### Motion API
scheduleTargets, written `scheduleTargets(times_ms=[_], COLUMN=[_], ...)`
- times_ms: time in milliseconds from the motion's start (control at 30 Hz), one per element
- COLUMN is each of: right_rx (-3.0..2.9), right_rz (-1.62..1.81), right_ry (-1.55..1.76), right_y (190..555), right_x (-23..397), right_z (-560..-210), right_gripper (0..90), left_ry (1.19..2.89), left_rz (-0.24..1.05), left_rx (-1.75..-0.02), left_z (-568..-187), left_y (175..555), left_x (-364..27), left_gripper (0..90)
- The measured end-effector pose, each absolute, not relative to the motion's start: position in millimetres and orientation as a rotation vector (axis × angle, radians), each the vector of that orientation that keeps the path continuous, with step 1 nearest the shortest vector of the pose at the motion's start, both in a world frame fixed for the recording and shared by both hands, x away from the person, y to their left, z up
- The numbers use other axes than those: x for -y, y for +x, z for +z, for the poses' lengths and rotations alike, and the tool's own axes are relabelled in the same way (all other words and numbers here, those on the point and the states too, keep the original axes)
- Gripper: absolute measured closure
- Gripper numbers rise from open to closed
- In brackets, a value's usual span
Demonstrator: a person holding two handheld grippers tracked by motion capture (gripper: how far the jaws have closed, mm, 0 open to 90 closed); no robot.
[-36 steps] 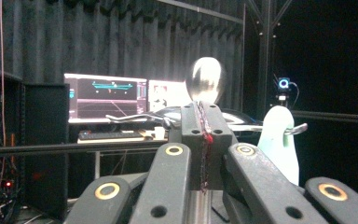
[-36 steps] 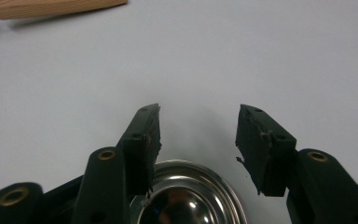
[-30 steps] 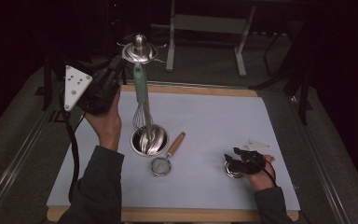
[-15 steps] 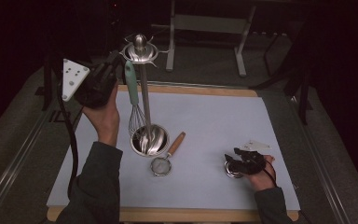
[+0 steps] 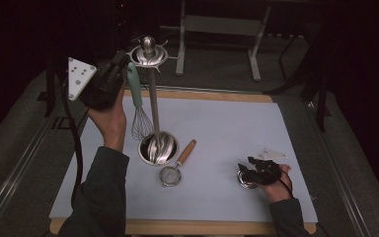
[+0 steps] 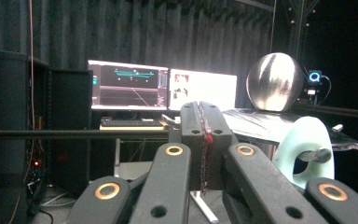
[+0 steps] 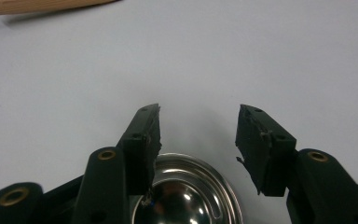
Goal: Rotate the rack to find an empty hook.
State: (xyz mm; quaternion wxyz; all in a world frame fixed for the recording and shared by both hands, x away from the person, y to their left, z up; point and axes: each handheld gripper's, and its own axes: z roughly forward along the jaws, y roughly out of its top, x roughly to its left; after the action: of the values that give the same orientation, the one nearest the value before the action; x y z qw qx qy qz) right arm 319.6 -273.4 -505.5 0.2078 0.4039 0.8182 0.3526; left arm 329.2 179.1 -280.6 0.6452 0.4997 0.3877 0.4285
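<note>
With the whisk [image 5: 139, 106] now hanging by its mint handle from the rack [image 5: 150, 54] on the bench [image 5: 237, 128], the left hand-held gripper [image 5: 112, 74], pressed together, has drawn aside; the right hand-held gripper [image 7: 198, 133] rests spread over a steel cup [image 7: 186, 196].

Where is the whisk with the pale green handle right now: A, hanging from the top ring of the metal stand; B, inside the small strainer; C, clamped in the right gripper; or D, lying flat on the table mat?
A: the whisk hangs by its handle from the metal stand, wires clear of the mat.
</note>
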Motion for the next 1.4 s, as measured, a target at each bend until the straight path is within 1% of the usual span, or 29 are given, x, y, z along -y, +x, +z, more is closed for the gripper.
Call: scheduleTargets(times_ms=[200,533,733,867,1000,1067,1167,1200,1233,1333,1400], right_rx=[-2.271,-2.265,-2.259,-2.257,-2.258,-2.256,-2.251,-2.251,-2.248,-2.246,-2.245], right_rz=[0.974,0.975,0.973,0.970,0.966,0.961,0.960,0.960,0.958,0.964,0.964], right_ry=[1.120,1.129,1.135,1.133,1.128,1.128,1.132,1.132,1.136,1.130,1.129], right_y=[319,318,319,318,317,317,316,316,316,316,316], right_x=[274,277,278,278,278,278,279,279,279,280,280], right_z=[-505,-505,-505,-504,-504,-503,-503,-503,-503,-503,-503], right_gripper=[49.5,49.5,49.5,49.6,49.5,49.5,49.5,49.5,49.5,49.5,49.5], left_ry=[1.143,1.155,1.159,1.154,1.149,1.146,1.175,1.175,1.204,1.235,1.278], left_rz=[0.977,0.983,0.977,0.972,0.962,0.953,0.944,0.944,0.930,0.915,0.892], left_rx=[-0.886,-0.869,-0.853,-0.828,-0.827,-0.833,-0.842,-0.842,-0.854,-0.864,-0.874], left_z=[-280,-282,-286,-295,-309,-325,-342,-342,-353,-364,-380], left_y=[332,325,315,302,289,279,272,272,269,268,266], left_x=[-179,-181,-186,-189,-192,-192,-191,-191,-189,-188,-186], left_gripper=[89.8,89.8,89.8,89.8,89.8,89.8,89.8,89.8,89.8,89.8,89.8])
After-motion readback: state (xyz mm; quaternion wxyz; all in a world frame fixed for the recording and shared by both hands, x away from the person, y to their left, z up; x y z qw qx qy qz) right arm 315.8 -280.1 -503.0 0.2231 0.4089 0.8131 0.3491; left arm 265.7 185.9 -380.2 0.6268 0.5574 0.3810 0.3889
